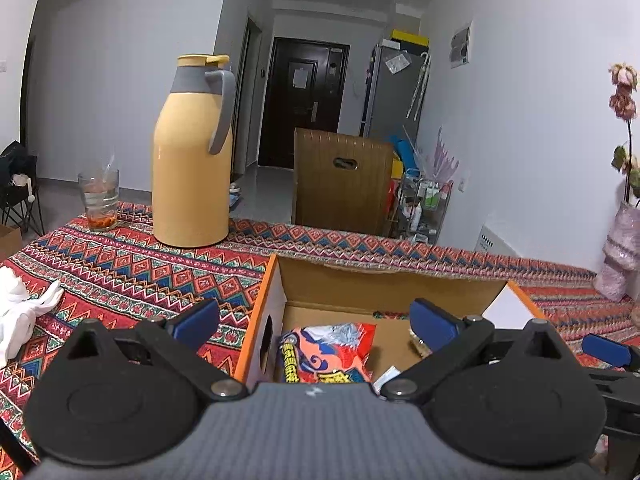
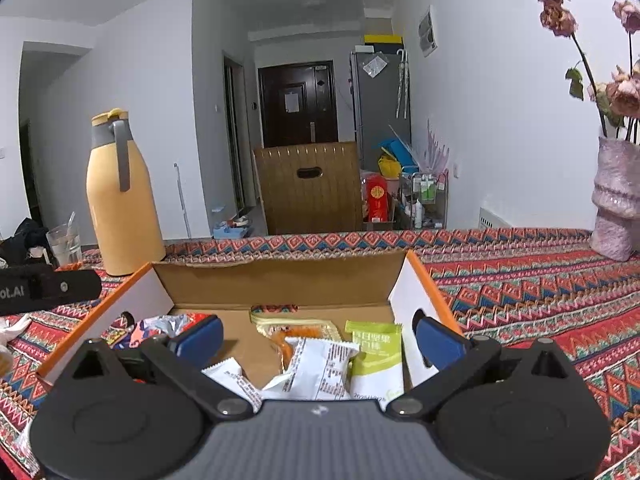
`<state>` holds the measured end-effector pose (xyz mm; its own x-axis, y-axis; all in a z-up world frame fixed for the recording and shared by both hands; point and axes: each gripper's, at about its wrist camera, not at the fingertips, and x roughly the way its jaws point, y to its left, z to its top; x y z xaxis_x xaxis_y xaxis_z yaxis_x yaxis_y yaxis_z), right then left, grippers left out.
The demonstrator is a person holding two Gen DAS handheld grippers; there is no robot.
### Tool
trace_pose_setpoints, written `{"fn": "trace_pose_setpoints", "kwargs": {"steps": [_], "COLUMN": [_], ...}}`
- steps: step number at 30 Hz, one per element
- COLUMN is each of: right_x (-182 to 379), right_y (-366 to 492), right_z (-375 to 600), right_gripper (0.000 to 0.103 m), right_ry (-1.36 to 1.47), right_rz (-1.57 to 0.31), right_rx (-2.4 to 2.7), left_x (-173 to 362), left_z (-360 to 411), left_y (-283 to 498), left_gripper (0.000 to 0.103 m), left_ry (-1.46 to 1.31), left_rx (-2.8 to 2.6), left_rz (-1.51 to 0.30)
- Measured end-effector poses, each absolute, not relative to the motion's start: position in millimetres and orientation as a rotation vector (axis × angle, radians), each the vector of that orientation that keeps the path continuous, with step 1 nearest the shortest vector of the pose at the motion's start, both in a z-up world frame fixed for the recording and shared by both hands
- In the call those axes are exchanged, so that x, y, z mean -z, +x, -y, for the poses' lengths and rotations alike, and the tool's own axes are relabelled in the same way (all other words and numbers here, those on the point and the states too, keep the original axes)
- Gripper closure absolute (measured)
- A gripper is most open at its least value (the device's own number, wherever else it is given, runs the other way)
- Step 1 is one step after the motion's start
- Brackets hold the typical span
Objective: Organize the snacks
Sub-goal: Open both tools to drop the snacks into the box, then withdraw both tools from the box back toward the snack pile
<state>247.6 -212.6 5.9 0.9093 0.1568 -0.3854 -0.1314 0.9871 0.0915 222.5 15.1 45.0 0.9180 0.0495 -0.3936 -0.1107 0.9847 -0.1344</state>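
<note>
An open cardboard box with orange-edged flaps sits on the patterned tablecloth; the same box fills the middle of the right wrist view. Inside lie a red and orange snack bag, white packets, a green and white pouch and a clear orange-filled pack. My left gripper hangs open over the box's left wall, nothing between its blue pads. My right gripper is open above the packets, holding nothing. The right gripper's blue fingertip shows at the left view's right edge.
A tall yellow thermos and a glass stand at the table's far left. White cloth lies at the left edge. A pink vase of dried flowers stands far right. Beyond the table is a wooden chair back.
</note>
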Motion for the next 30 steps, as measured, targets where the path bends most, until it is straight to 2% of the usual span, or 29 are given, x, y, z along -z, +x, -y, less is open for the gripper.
{"fn": "trace_pose_setpoints", "kwargs": {"steps": [15, 30], "right_x": [-29, 7], "right_y": [220, 156], "right_z": [232, 256], "right_gripper": [0.000, 0.000], "right_ry": [0.054, -0.011], "right_rz": [-0.377, -0.472], "right_rx": [-0.153, -0.142], "left_x": [-68, -28], "left_z": [-28, -72], "left_y": [194, 139], "left_gripper": [0.000, 0.000], "left_ry": [-0.158, -0.099], "left_rx": [-0.074, -0.098], "left_rz": [-0.386, -0.498]}}
